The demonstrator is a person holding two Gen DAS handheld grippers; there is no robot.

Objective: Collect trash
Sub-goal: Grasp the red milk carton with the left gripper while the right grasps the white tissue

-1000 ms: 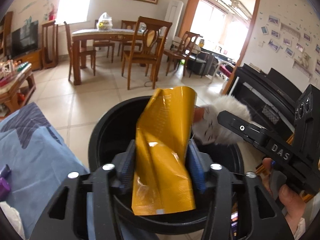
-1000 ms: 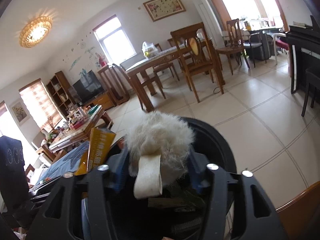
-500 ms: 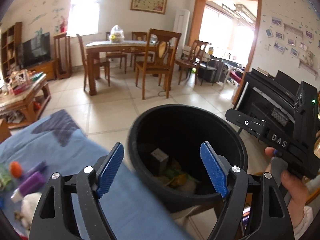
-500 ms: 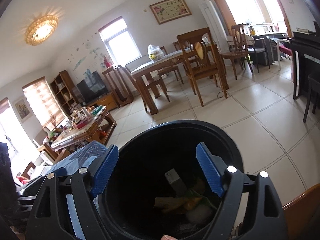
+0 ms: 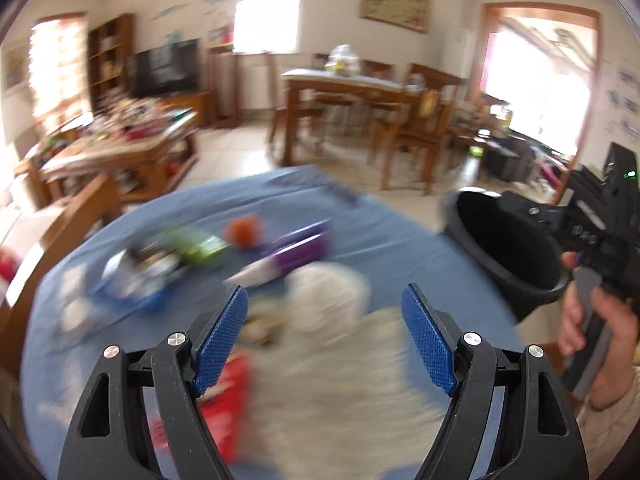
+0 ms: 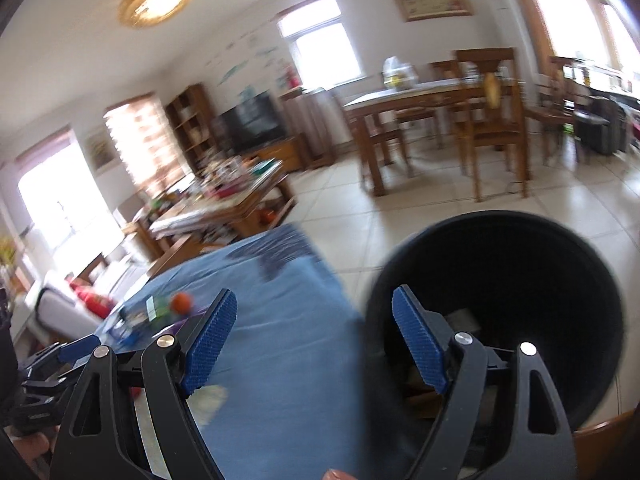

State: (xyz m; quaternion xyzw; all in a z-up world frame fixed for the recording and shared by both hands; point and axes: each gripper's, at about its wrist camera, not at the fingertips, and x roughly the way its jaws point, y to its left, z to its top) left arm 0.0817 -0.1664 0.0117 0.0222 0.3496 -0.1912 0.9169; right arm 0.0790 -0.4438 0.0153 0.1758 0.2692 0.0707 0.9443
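My left gripper [image 5: 324, 304] is open and empty above the blue tablecloth [image 5: 372, 224], over blurred white fluffy stuff [image 5: 332, 292]. A red packet [image 5: 224, 396], a purple tube [image 5: 292, 256], an orange ball [image 5: 244, 230] and green packaging [image 5: 196, 246] lie on the cloth. The black trash bin [image 5: 504, 248] stands to the right, off the table edge. My right gripper [image 6: 312, 312] is open and empty at the bin's left rim [image 6: 380, 292]. Trash lies in the bin's bottom. The right gripper also shows in the left wrist view [image 5: 592, 224].
A wooden coffee table [image 6: 224, 204] with clutter stands beyond the blue table. A dining table with chairs [image 6: 432, 108] is farther back on the tiled floor. A wooden edge [image 6: 600, 428] shows at the lower right.
Both grippers let go of their trash into the bin, the yellow wrapper and the white fluffy piece. Both have since swung left, away from the bin, the left one back over the table.
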